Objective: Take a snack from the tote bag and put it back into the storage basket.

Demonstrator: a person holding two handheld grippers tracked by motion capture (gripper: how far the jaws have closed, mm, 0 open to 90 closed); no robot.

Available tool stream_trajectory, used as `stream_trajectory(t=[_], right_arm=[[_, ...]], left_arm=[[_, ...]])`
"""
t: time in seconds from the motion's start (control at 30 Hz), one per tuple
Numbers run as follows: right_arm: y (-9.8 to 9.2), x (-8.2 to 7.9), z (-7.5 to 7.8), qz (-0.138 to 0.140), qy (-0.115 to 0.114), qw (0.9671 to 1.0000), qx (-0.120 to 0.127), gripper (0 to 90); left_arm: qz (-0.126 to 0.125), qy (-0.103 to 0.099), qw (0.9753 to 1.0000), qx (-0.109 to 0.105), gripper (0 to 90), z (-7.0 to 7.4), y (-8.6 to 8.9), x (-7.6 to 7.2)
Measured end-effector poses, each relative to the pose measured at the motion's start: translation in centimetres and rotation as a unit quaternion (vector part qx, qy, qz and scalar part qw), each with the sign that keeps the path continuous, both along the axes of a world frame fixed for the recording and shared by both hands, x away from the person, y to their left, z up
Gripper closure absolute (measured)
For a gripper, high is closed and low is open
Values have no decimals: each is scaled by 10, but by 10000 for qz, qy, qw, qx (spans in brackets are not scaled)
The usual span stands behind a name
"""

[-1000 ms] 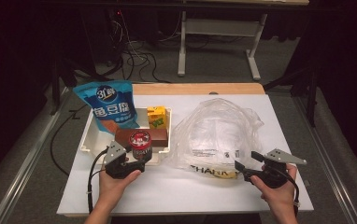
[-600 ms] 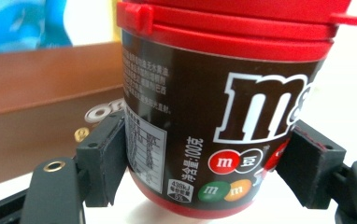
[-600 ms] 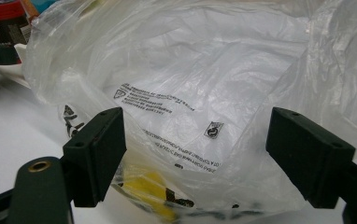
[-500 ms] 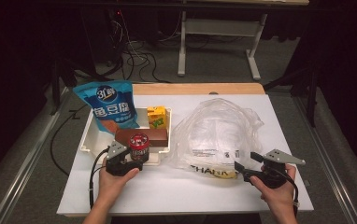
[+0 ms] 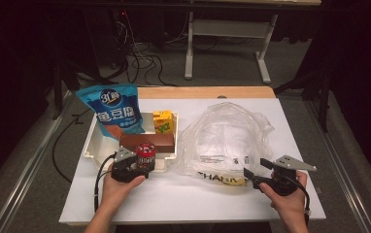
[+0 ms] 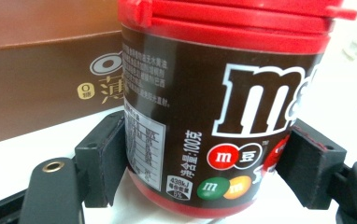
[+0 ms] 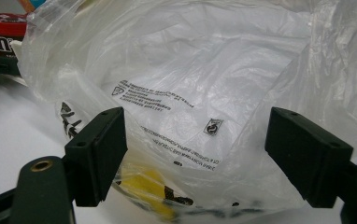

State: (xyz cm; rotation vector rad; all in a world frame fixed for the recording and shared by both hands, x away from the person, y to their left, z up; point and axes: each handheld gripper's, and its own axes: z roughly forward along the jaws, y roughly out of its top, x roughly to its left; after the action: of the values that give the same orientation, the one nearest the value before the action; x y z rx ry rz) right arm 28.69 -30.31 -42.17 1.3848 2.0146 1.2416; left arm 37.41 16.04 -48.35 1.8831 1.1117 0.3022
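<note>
A brown M&M's jar [image 5: 145, 151] with a red lid stands at the front edge of the white tray [image 5: 92, 145]. My left gripper [image 5: 143, 164] is shut on it. In the left gripper view both pads [image 6: 103, 156] press the jar's [image 6: 214, 116] lower sides, and my left gripper [image 6: 204, 161] holds it upright. A crumpled clear plastic bag [image 5: 227, 138] lies right of the tray. My right gripper [image 5: 254, 168] is open at the bag's near edge. In the right gripper view the bag [image 7: 204, 70] bulges between the wide-apart jaws of my right gripper [image 7: 204, 149].
In the tray are a blue snack bag [image 5: 113, 111], a yellow carton [image 5: 163, 121] and a long brown box [image 5: 147, 140], which lies right behind the jar [image 6: 41, 84]. A yellow patch [image 7: 144, 186] shows through the bag's bottom. Bare white tabletop [image 5: 198, 204] lies between my hands.
The left gripper and jar have edged very slightly toward the table's front. The right gripper has stayed open at the bag's edge.
</note>
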Motion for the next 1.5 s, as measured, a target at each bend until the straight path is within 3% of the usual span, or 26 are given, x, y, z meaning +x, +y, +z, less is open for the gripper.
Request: stream_trajectory(t=[0.27,0.6,0.67,0.73,0.77,0.83,0.9,0.97,1.07,1.2,1.37,1.43,1.5], right_arm=[[1,0,0,-12,27,10000,3,213],[0,-1,0,-4,-2,10000,-15,213],[-1,-1,1,-31,8,10000,8,213],[-2,-1,1,-44,-9,10000,12,213],[-3,-1,1,-44,-9,10000,12,213],[-3,-1,0,-39,-4,10000,1,213],[-3,-1,0,-38,-1,10000,6,214],[-2,-1,0,-32,1,10000,-1,215],[-1,0,-1,-36,22,10000,-3,217],[0,0,-1,-10,36,10000,-22,218],[1,1,-2,-1,55,10000,-19,220],[1,1,-3,2,57,10000,-31,221],[1,1,-3,3,63,10000,-30,223]], left_arm=[[35,202,9998,12,248,4,2,-1],[196,101,9995,-214,209,20,13,-12],[235,89,9993,-264,267,25,16,-17],[367,213,9990,-162,364,27,19,-23],[330,211,9989,-249,417,27,21,-26],[290,200,9992,-209,600,28,23,-32],[72,217,9992,-322,784,30,22,-35],[-5,282,9991,-313,845,30,19,-34],[-45,389,9987,-336,860,26,15,-32],[252,495,9982,-242,861,20,13,-25],[602,677,9946,-504,831,13,20,-15],[761,603,9942,-472,828,13,20,-14],[1038,463,9920,-542,841,17,23,-16]])
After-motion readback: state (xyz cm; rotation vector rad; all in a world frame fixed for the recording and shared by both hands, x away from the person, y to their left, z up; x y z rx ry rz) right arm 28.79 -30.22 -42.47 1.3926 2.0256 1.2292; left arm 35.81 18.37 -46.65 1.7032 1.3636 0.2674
